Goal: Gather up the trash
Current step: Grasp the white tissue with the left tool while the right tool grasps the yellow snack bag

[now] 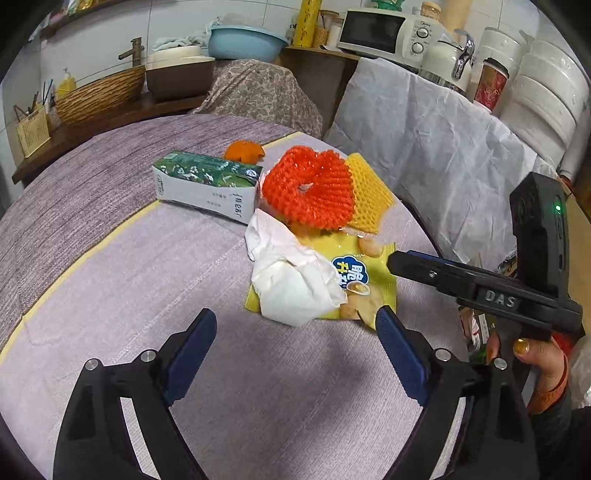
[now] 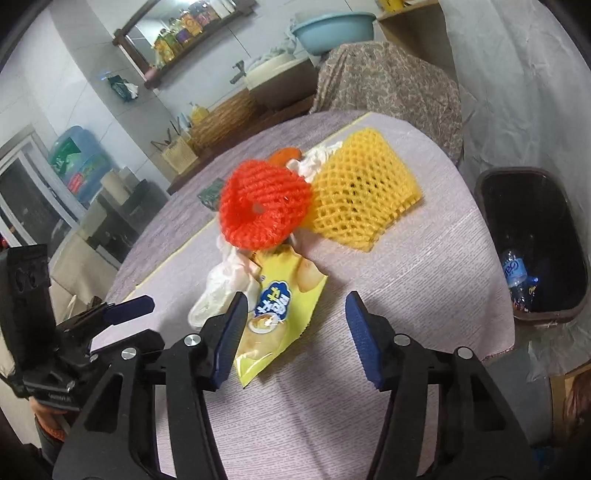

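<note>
Though near, wrapper (image 2: 273, 314) beyond right claw (image 2: 295, 332)

A lived-in home kitchen: a white microwave oven (image 1: 384, 31) sits on a wooden shelf beside a kettle (image 1: 448, 61) and stacked white bowls (image 1: 543, 88). A blue plastic basin (image 1: 245, 40) rests near a brass tap (image 1: 133, 50) and a woven basket-style sink (image 1: 99, 94). Jars line a wall shelf (image 2: 184, 33) against white tiles, and a water-cooler bottle (image 2: 79, 162) stands by the doorway. A cloth-covered surface (image 1: 147, 280) and a dark waste bin (image 2: 532, 240) fill the foreground.
</note>
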`<state>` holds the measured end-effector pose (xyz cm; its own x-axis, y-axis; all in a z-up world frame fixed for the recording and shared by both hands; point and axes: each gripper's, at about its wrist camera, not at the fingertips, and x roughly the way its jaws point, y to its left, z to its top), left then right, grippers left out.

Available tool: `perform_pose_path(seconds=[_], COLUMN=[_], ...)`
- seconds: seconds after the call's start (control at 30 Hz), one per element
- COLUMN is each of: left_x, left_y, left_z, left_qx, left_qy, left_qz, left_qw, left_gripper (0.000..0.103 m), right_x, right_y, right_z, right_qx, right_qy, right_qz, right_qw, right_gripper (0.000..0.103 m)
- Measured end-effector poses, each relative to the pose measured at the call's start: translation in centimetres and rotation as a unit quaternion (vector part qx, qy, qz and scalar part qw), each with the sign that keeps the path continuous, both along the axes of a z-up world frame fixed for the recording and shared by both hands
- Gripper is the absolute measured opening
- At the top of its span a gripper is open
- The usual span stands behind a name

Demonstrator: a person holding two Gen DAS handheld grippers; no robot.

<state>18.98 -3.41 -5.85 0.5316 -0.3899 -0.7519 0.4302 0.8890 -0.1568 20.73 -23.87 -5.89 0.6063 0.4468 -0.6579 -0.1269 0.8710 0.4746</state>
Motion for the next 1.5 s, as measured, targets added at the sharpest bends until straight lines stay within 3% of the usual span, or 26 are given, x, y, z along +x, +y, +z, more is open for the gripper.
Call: perform_pose_path(seconds=[0.1,0.23,0.3,0.43,0.53,0.8,1.0,1.37,1.5], left_x=[0.2,0.4,0.5,1.1,1.5,1.6,1.0,-2.3,-2.6], left_y=[-0.4,-1.2,-1.6,-2.3,-2.4,-2.2,-1.3,0.7,0.7], left_z=[-0.4,-0.7,-0.8,-1.3,-1.6,-1.6,-1.0,2.5,3.6], left_qx=[0.004,0.013,0.024,0.036,0.048,0.039,0.023,-0.022,-0.029], left_qy=[0.003,0.002,-0.002,0.002,0.002,0.014,0.012,-0.016,-0.028], left_qz=[0.000,-0.008,-0.009,-0.013,-0.003,-0.003,0.005,0.005,0.003], left_qw=[1.0000,0.9999,0.9997,0.9993,0.9988,0.9991,0.9996,0.9996,0.9992], left_gripper=[0.082,0.080,0.076,0.069,0.055,0.017,0.009,0.009,0.009], right_x=[0.7,1.0,1.1,1.0,0.6,-0.3,-1.0,-4.7,-6.2], right_y=[-0.2,-0.1,0.1,0.2,-0.2,0.0,-0.3,-0.8,-1.1], right_z=[-1.1,-1.6,-1.8,-1.9,-1.6,0.0,0.7,3.2,4.7], right_qx=[0.035,0.048,0.054,0.065,0.073,0.052,0.057,0.062,0.023], right_qy=[0.024,0.032,0.040,0.037,0.032,0.008,-0.005,-0.031,-0.069], right_qz=[-0.007,-0.009,-0.004,0.000,0.001,0.017,0.026,0.070,0.062], right_qw=[0.999,0.998,0.998,0.997,0.997,0.998,0.998,0.995,0.995], right_gripper=[0.037,0.032,0.014,0.007,0.005,0.004,0.004,0.003,0.003])
